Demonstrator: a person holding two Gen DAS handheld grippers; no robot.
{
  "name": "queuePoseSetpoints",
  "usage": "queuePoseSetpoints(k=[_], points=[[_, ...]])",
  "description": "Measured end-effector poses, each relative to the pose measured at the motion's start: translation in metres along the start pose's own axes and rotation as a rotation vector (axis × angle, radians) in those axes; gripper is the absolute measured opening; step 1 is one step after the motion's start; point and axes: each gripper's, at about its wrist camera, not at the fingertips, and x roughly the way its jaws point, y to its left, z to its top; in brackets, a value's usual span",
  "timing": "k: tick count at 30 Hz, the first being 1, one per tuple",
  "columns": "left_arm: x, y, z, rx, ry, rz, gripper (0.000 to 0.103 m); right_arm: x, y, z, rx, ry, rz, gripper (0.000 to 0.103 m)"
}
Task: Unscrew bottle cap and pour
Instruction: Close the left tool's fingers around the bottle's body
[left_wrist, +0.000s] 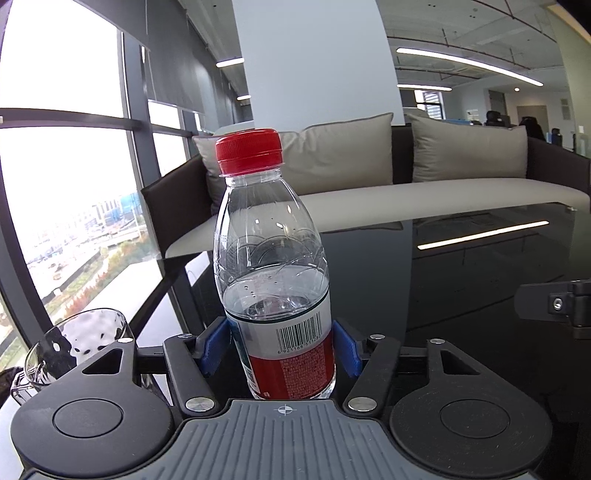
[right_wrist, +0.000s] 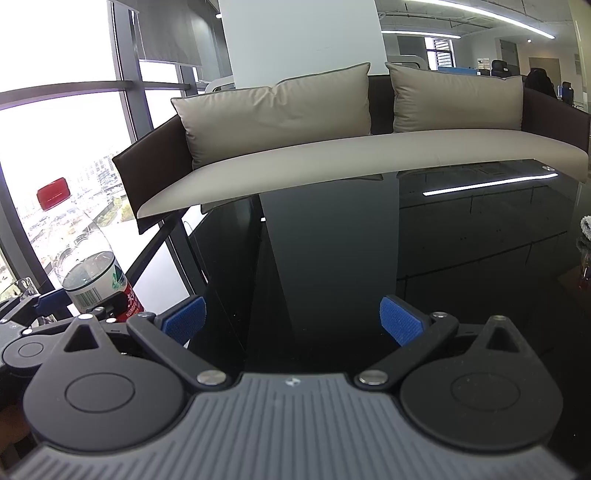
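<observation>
A clear plastic water bottle (left_wrist: 271, 266) with a red cap (left_wrist: 248, 149) stands upright on the black glossy table (left_wrist: 461, 266), about a third full. My left gripper (left_wrist: 282, 350) is shut on the bottle's labelled lower part, a blue pad pressed against each side. The same bottle (right_wrist: 86, 266) shows at the far left of the right wrist view, its red cap (right_wrist: 53, 192) on. My right gripper (right_wrist: 291, 319) stands open over bare table to the right of the bottle, nothing between its blue pads (right_wrist: 184, 319). An empty clear glass (left_wrist: 79, 347) sits left of the bottle.
A beige sofa (left_wrist: 388, 199) with two cushions runs along the table's far edge. Tall windows (left_wrist: 55, 184) fill the left side. Part of the right gripper (left_wrist: 561, 302) shows at the right edge of the left wrist view. A small object (right_wrist: 585, 258) sits at the table's right.
</observation>
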Motion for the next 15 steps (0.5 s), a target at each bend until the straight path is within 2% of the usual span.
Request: queuePoseSetpoints(k=[7, 15], points=[[-0.014, 0.006, -0.007, -0.021, 0.024, -0.053, 0.055, 0.001, 0.0, 0.001, -0.002, 0.002, 0.005, 0.103], [-0.03, 0.02, -0.016, -0.05, 0.04, -0.078, 0.053, -0.001, -0.002, 0.001, 0.004, -0.004, 0.007, 0.103]])
